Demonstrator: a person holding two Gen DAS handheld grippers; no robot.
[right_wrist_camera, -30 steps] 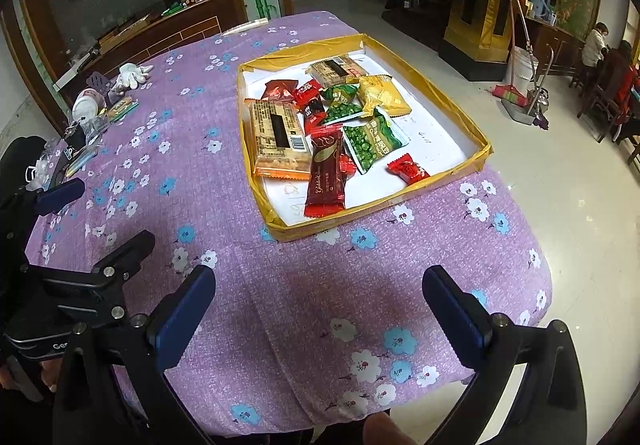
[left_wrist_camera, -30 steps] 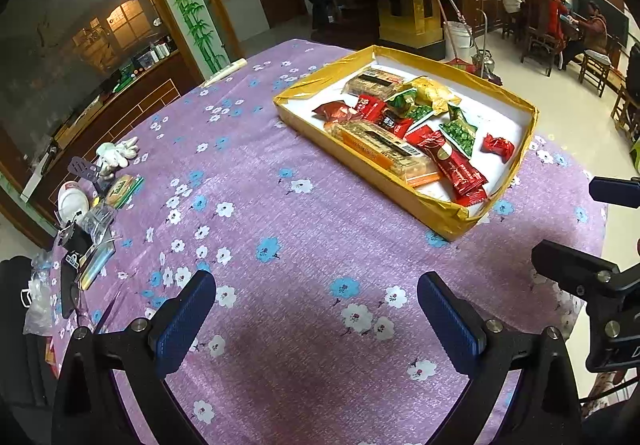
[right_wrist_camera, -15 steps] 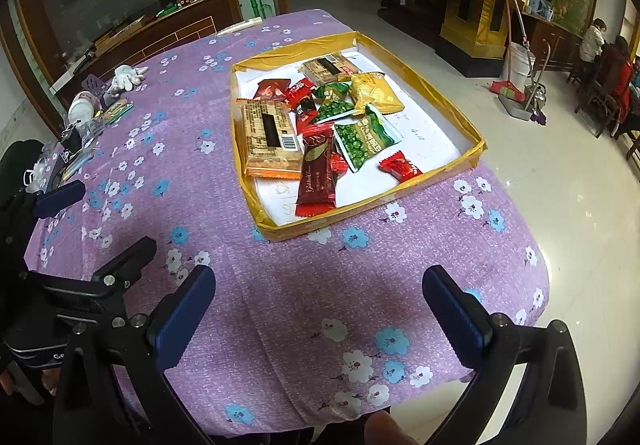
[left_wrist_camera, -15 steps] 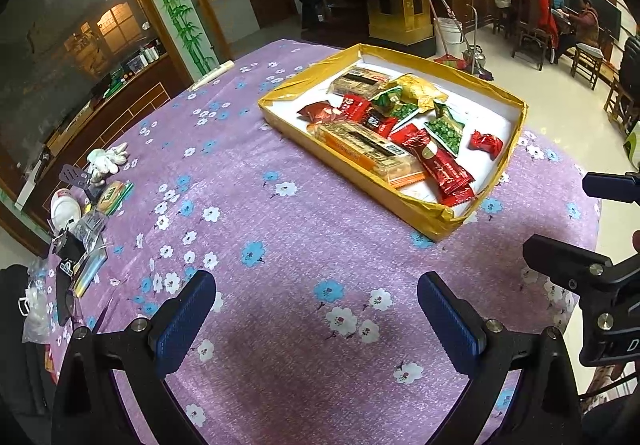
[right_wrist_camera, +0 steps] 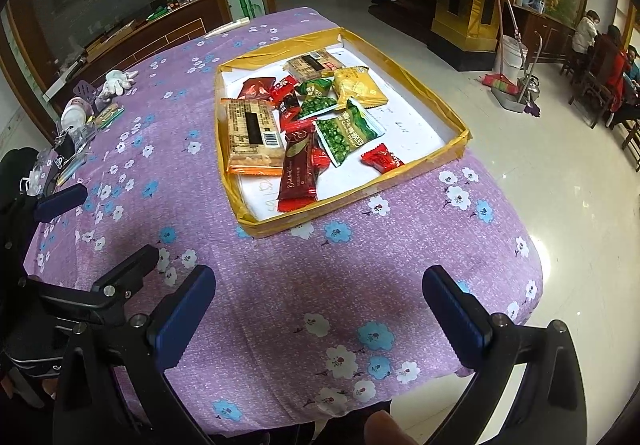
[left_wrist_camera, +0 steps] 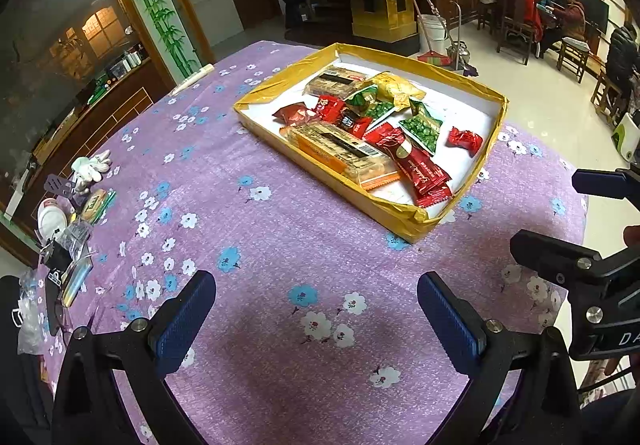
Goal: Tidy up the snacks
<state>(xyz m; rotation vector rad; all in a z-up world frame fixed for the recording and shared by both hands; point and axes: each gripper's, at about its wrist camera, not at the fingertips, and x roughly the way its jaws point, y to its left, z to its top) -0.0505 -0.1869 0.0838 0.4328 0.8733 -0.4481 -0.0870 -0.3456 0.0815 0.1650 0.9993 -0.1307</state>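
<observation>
A shallow yellow-rimmed tray sits on the purple flowered tablecloth. It holds several snack packets: a long orange cracker pack, a dark red bar, green pea packets, a yellow packet and a small red candy. My left gripper is open and empty, near the table's front edge. My right gripper is open and empty, also short of the tray.
Small clutter lies at the table's left edge: a white glove, a cup and small packets. The right gripper's body shows in the left wrist view. A broom and bucket stand on the floor; people sit far right.
Both grippers have drawn back and risen slightly, so the tray sits a little farther off in both views. Both stay open and empty.
</observation>
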